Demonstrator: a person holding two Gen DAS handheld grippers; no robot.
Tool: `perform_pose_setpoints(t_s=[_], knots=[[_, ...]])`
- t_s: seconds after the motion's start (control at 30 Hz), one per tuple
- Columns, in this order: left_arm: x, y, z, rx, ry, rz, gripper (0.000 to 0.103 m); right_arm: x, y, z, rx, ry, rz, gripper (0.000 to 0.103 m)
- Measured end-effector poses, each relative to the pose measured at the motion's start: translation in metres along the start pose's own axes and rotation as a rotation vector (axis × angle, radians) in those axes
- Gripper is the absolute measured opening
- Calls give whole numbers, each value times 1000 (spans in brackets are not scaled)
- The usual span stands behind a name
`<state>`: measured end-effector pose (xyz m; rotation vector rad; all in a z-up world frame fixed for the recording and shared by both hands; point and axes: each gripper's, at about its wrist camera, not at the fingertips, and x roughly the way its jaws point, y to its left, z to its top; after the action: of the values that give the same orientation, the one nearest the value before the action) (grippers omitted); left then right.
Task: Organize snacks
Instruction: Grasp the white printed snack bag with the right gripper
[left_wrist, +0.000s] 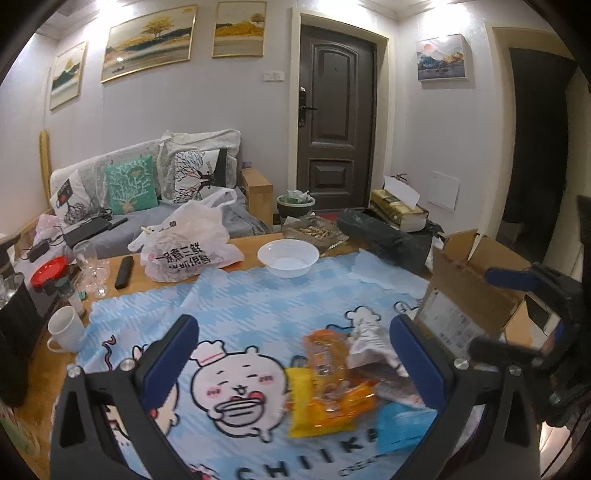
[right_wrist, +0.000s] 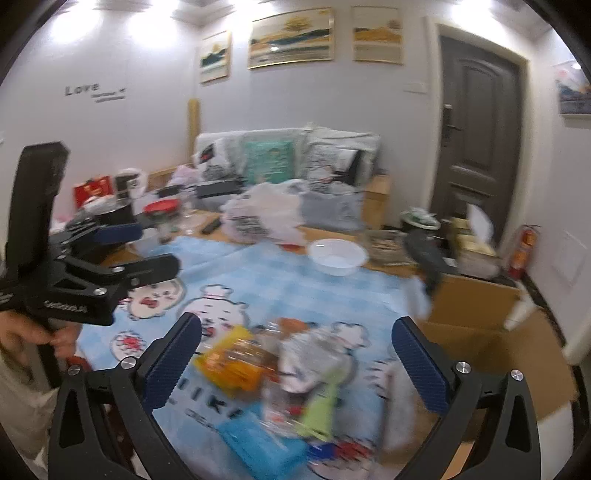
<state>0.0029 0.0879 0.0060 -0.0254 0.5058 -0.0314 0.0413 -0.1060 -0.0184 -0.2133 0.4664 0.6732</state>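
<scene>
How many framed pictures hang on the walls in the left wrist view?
4: three gold-framed landscapes over the sofa, small left one, wide middle one, right one; one frameless-looking canvas right of the door. Others may be out of view.

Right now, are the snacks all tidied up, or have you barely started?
Barely started. Nothing looks put away: the snack packets lie in a loose pile on the blue cartoon cloth. Both the left hand-held gripper and the right hand-held gripper are open and empty above the pile. The cardboard box stands open beside it; its inside is hidden. Every packet remains to be sorted.
</scene>
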Motion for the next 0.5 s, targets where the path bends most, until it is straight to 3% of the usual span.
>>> perform_pose_setpoints(t_s=[0.03,0.2,0.33,0.5], knots=[[3,8,-1,-2,9,-10,102,8,5,1,-4,15,12,102],[34,34,-7,-22,85,-66,102,73,16,-4,78,159,80,82],[64,35,-13,-5,135,-103,102,123,-12,-21,264,261,50,69],[104,28,-20,13,208,-123,102,160,-43,-42,369,342,-12,68]])
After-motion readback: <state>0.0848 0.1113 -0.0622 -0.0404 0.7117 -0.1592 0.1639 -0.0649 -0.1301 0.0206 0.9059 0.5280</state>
